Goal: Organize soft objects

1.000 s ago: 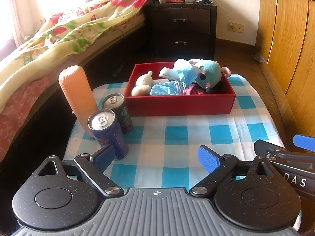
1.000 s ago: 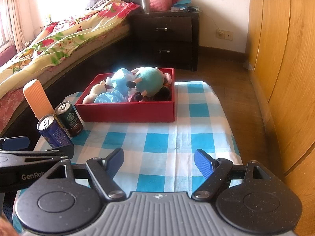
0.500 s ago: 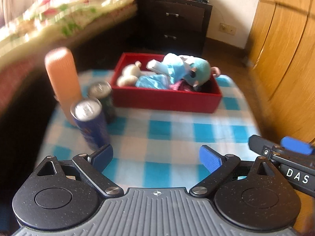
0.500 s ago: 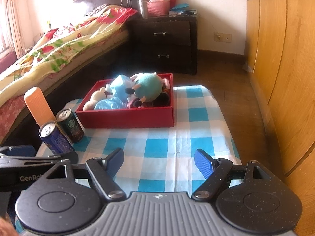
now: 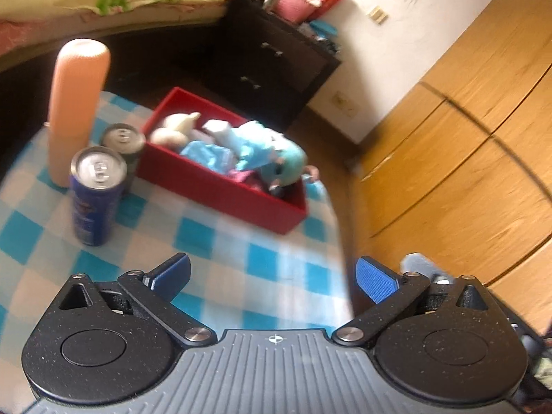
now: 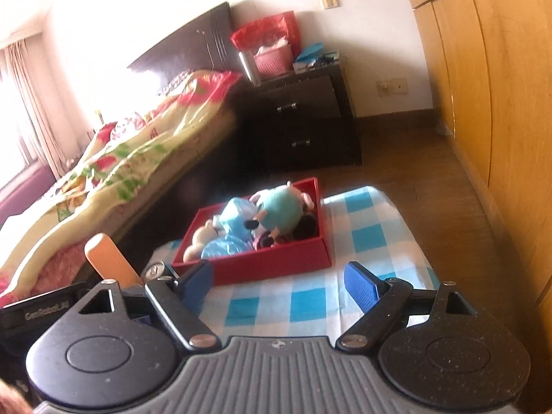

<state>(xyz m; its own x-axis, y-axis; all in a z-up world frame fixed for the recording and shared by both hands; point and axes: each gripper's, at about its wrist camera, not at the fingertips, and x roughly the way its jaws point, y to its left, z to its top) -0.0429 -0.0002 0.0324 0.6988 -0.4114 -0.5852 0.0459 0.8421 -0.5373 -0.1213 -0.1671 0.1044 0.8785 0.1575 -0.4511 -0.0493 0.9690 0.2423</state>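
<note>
A red box (image 5: 220, 186) (image 6: 269, 262) sits at the far end of the blue-checked table. Inside lie a teal plush toy (image 5: 286, 165) (image 6: 279, 210), light blue soft pieces (image 5: 207, 151) (image 6: 224, 245) and a cream plush (image 5: 172, 129) (image 6: 196, 245). My left gripper (image 5: 272, 277) hangs over the near part of the table, tilted, its jaws opening with nothing between them. My right gripper (image 6: 277, 284) is raised in front of the box, its jaws also opening and empty. Part of the left gripper's body (image 6: 38, 310) shows at the left edge of the right wrist view.
A tall orange bottle (image 5: 77, 103) (image 6: 107, 258), a blue can (image 5: 96, 193) and a dark can (image 5: 122, 139) (image 6: 155, 270) stand left of the box. A bed (image 6: 114, 158), a dark nightstand (image 6: 303, 117) and wooden wardrobe doors (image 5: 465, 145) surround the table.
Both views have tilted and shifted. The left gripper rolled and swung, so the right gripper dropped out of its view. The right gripper rose, showing more of the room. Both jaws stand slightly wider.
</note>
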